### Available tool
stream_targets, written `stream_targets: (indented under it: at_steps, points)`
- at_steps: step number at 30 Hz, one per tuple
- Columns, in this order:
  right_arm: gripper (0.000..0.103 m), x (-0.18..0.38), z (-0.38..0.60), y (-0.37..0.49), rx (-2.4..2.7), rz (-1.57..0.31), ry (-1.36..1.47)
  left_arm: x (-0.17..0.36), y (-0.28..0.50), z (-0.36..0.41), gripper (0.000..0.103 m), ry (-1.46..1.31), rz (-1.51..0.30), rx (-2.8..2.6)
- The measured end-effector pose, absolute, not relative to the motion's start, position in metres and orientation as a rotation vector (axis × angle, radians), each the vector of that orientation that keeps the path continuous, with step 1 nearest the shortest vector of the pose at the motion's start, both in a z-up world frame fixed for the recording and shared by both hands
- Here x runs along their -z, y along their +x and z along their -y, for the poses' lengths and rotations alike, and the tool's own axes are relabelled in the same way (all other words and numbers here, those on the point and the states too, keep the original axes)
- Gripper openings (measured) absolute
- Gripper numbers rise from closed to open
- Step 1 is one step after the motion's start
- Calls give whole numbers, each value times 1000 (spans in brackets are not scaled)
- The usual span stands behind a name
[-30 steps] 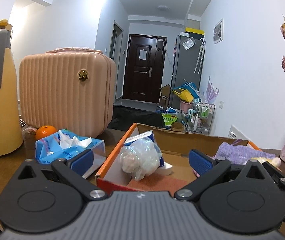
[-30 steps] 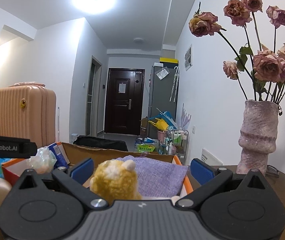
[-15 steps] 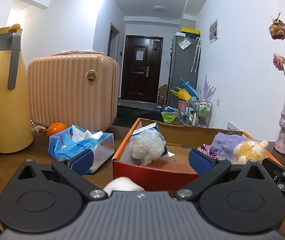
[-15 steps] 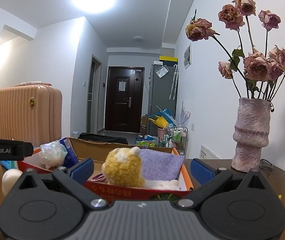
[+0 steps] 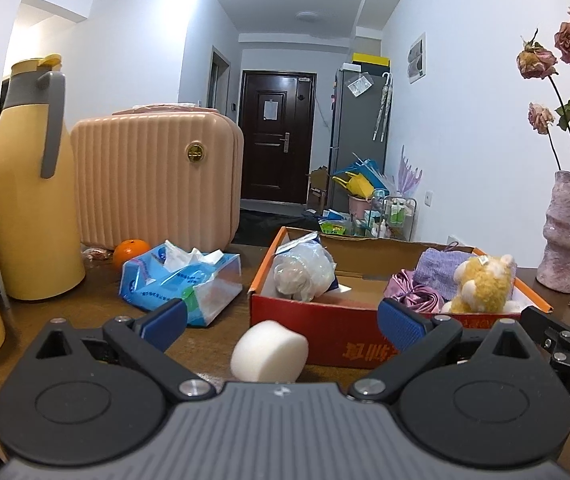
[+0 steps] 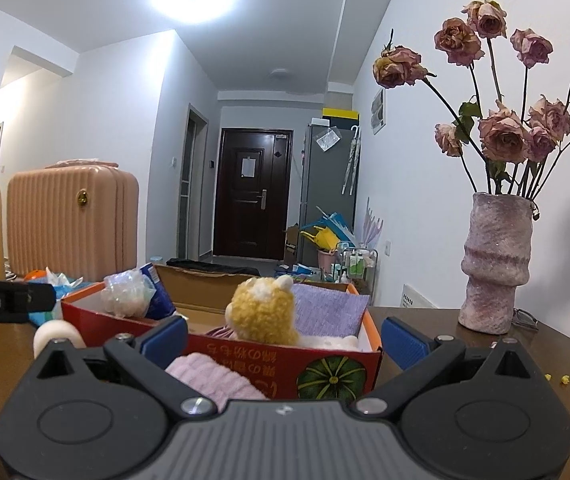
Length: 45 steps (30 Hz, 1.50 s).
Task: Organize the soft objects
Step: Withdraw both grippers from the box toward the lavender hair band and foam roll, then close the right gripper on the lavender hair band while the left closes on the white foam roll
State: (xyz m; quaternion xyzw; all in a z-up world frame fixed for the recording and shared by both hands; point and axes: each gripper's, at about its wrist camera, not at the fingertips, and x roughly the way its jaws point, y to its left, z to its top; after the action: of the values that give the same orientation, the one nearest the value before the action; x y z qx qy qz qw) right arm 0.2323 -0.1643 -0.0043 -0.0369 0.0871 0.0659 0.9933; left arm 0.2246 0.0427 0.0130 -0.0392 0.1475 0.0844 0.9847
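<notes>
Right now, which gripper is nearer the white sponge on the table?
Left. The left gripper has the white sponge between its open fingers; the right gripper sits farther right, by the box.

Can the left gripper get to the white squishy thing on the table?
Probably yes. The white sponge lies on the table right ahead of the open left gripper, in front of the red box, with nothing between them.

Both the left hand-held gripper (image 5: 281, 322) and right hand-held gripper (image 6: 283, 338) hover level, jaws spread wide.
</notes>
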Motion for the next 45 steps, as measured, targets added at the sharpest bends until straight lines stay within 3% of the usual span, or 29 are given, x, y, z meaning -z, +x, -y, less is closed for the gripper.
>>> stream_targets:
  at_steps: [19, 40, 45]
  points:
    - [103, 14, 142, 212, -203, -289, -153, -7, 182, -65, 103, -68, -343, -115]
    - [103, 40, 89, 276, -185, -550, -239, -1, 196, -86, 103, -103, -395, -170]
    - [97, 42, 85, 285, -184, -566, -249, 0, 200, -88, 103, -101, -406, -174]
